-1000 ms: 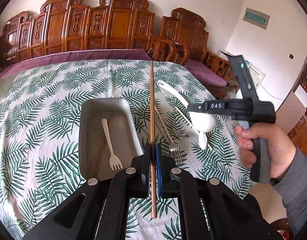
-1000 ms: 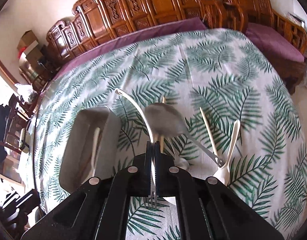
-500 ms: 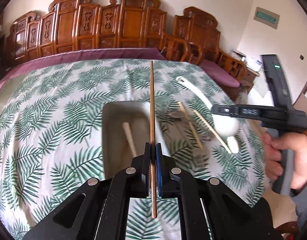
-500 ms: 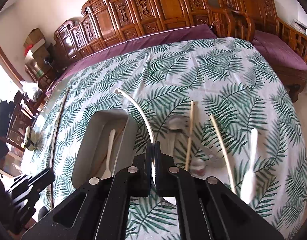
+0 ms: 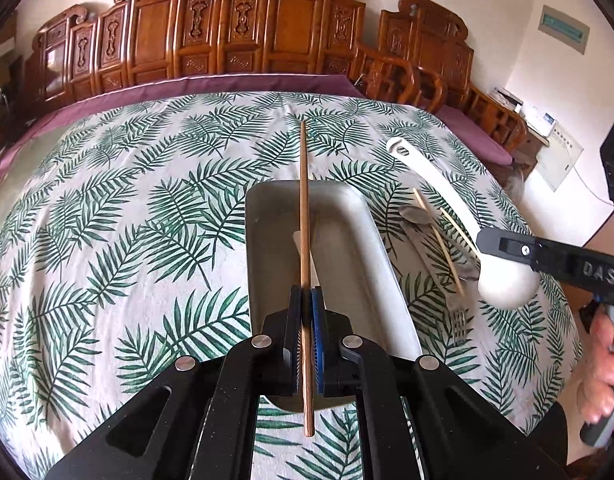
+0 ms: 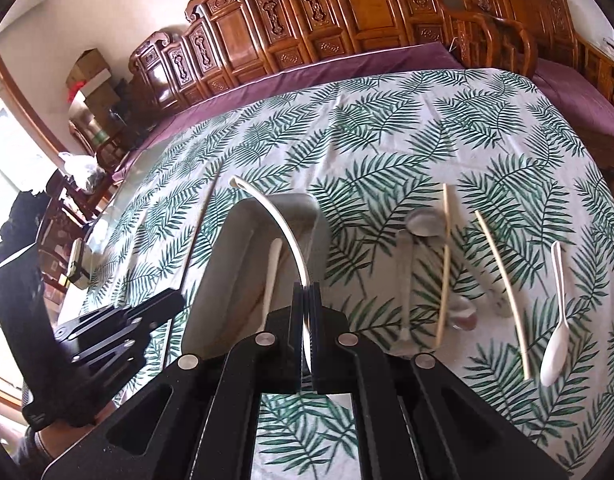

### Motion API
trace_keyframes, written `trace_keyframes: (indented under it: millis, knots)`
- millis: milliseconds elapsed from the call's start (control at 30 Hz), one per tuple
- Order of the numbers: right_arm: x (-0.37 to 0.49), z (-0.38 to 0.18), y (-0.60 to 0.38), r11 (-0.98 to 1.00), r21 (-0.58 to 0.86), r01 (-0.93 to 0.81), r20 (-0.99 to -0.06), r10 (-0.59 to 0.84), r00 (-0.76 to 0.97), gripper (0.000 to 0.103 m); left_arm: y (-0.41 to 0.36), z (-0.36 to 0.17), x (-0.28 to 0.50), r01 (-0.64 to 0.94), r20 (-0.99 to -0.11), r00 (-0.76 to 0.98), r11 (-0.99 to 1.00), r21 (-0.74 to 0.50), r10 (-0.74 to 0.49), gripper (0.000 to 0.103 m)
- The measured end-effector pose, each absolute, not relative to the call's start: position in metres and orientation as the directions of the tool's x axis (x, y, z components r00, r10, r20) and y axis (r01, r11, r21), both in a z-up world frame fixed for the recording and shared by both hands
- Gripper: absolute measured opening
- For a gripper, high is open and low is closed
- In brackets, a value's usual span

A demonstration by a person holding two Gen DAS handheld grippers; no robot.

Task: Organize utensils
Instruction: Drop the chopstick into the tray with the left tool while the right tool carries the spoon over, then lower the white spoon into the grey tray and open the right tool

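My left gripper (image 5: 306,300) is shut on a brown wooden chopstick (image 5: 303,216) and holds it lengthwise above the grey tray (image 5: 347,240). My right gripper (image 6: 306,292) is shut on a white ladle (image 6: 283,232) by its handle, over the tray's (image 6: 227,272) near end; its bowl (image 5: 507,284) shows in the left wrist view beside the right gripper (image 5: 503,242). A white plastic fork (image 6: 271,276) lies in the tray. The left gripper (image 6: 155,312) appears at the left in the right wrist view.
On the leaf-print cloth (image 6: 387,140) right of the tray lie a metal spoon (image 6: 421,220), two pale chopsticks (image 6: 443,264) (image 6: 503,300), a white spoon (image 6: 555,340) and a metal fork (image 5: 459,320). Carved wooden chairs (image 5: 235,40) stand behind the table.
Both grippers moved left over the tray. The chopstick, earlier right of the tray, now hangs above it. The ladle was lifted off the loose utensils and carried over the tray.
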State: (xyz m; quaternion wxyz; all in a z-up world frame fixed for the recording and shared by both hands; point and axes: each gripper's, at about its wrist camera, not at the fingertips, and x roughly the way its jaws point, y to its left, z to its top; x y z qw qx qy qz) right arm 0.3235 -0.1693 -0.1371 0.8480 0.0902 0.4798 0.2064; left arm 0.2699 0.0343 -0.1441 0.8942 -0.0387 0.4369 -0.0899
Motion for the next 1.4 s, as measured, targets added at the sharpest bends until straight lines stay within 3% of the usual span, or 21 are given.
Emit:
trace_keyframes:
  millis: [833,1400]
  knots:
    - [0.326,-0.147,-0.087,0.874,0.42,-0.244,-0.755,0.485,0.44,0.004,0.088,-0.127,0.249,0.085,-0.742,0.652,0.987,-0.135,-0.158,0.005]
    - [0.334,-0.163,-0.097,0.901,0.395,-0.18,-0.774,0.432,0.462,0.007,0.089,-0.123,0.243,0.094,-0.739,0.656,0.988,-0.123,-0.154,0.005]
